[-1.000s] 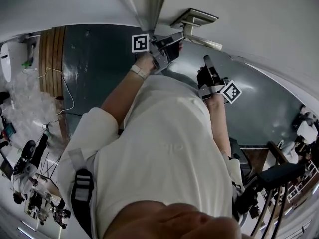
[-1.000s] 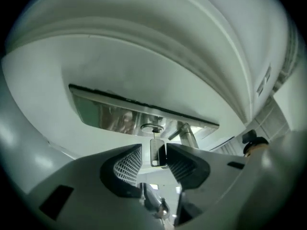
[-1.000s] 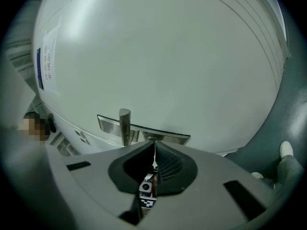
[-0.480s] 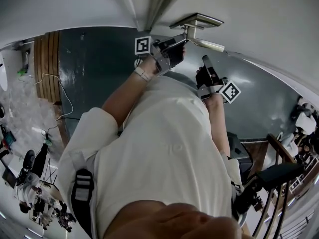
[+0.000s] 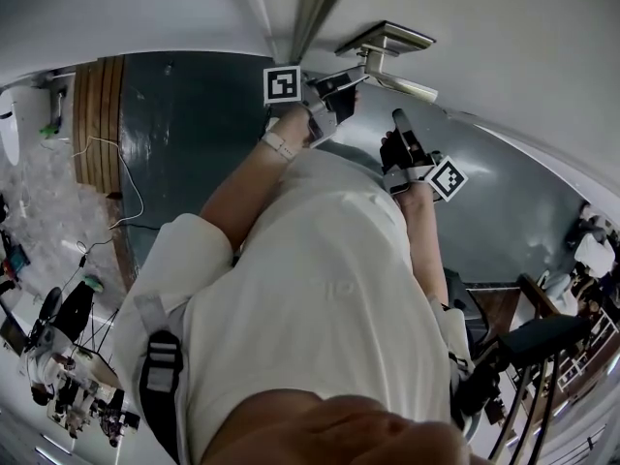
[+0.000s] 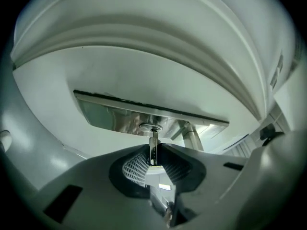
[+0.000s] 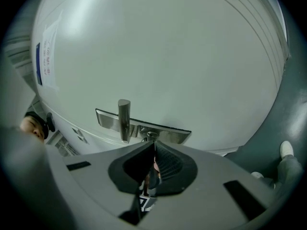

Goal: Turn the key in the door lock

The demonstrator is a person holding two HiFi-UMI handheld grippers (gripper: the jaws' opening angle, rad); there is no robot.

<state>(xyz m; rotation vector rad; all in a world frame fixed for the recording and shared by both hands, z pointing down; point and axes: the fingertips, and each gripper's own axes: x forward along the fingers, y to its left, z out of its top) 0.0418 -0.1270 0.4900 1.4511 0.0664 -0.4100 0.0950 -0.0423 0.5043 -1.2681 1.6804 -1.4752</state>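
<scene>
- The key (image 6: 153, 145) stands in the lock (image 6: 151, 127). The lock sits midway along the plate (image 6: 110, 113), by its nearer long edge, just beside the handle (image 6: 191, 135) stem on the door (image 6: 144, 66).
- The left claw (image 6: 153, 153) has hold of the key. Its jaws have just been closing and now pinch the bow from both sides, with the pads pressed on the metal.
- The relation that counts is that the key lies dead ahead of the left claw. Its long axis runs along the claw's own line and straight into the lock, and its flat shows edge-on between the pads.
- A turn, I judge, calls for a roll of the wrist about that line, with no sideways push.
- The left claw is by far the nearer one.
- The right claw (image 7: 153, 145) hangs short of the door, near the handle's lever. Its jaws are together, with nothing in them as far as the dim gap shows.
- I cannot tell how deep the key sits. Only a short neck shows between the bow and the lock.
- Compared with the earliest head view, the left claw has crept in toward the plate, and its tips now lie just beside the handle stem.
- The right claw has kept roughly its place. The head camera has shifted as well, so small changes may be only apparent.
</scene>
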